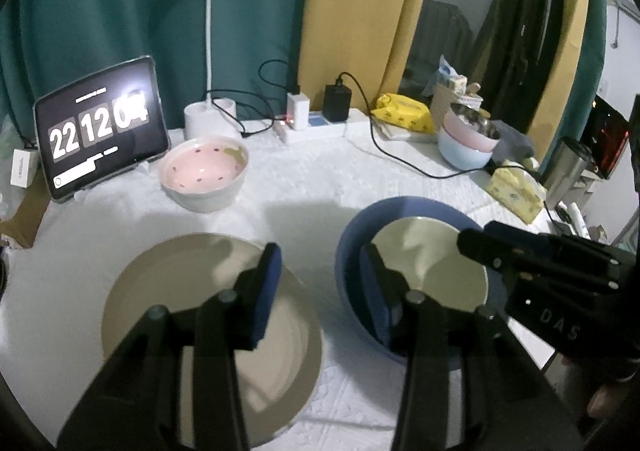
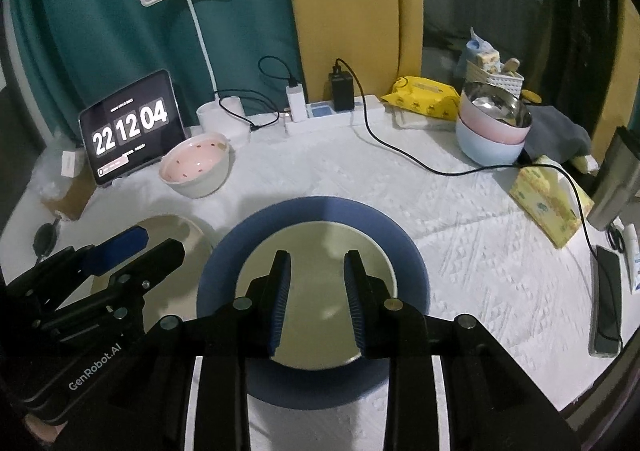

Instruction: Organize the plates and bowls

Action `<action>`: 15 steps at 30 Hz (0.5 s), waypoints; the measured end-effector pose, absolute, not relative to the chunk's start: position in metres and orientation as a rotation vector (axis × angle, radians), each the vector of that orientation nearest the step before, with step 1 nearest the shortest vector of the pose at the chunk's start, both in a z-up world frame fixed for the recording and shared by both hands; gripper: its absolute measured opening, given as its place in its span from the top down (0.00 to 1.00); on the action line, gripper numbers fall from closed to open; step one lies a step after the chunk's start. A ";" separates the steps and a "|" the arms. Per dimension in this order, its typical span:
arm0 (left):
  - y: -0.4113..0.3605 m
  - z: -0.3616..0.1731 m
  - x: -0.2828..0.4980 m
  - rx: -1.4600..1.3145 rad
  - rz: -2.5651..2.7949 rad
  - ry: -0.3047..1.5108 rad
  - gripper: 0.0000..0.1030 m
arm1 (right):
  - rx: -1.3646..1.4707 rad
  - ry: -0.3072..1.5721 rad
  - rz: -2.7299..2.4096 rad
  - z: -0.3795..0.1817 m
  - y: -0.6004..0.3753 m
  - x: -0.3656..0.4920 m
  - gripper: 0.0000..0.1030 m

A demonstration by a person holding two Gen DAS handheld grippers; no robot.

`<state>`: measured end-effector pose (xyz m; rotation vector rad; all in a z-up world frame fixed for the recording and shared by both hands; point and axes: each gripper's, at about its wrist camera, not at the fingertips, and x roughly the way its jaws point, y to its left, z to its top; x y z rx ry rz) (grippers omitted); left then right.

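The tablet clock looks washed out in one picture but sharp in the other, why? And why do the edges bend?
In the left wrist view, glare blooms over the last digits on the tablet; in the right wrist view the same tablet reads cleanly. Both views are fisheye, so the curtains and table edge curve, with dark corners. The light is dim, and both pictures look soft toward the right edge.

I count two beige plates (image 1: 208, 291) (image 2: 316, 291), one blue plate (image 2: 312, 219), one pink-lined bowl (image 2: 196, 167) beside the tablet (image 2: 130, 127), two stacked pastel bowls (image 2: 490, 135), two claws (image 2: 316, 287) (image 1: 320, 291).
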<state>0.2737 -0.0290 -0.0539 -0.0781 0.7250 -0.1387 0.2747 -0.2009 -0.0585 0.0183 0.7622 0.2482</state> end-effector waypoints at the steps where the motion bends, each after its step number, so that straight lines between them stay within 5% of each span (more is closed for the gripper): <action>1: -0.028 -0.053 0.274 -0.078 -0.138 0.724 0.58 | 0.016 0.762 0.251 -0.058 -0.199 0.276 0.72; 15: 0.006 -0.057 0.295 -0.098 -0.118 0.731 0.56 | -0.023 0.777 0.275 -0.054 -0.165 0.299 0.72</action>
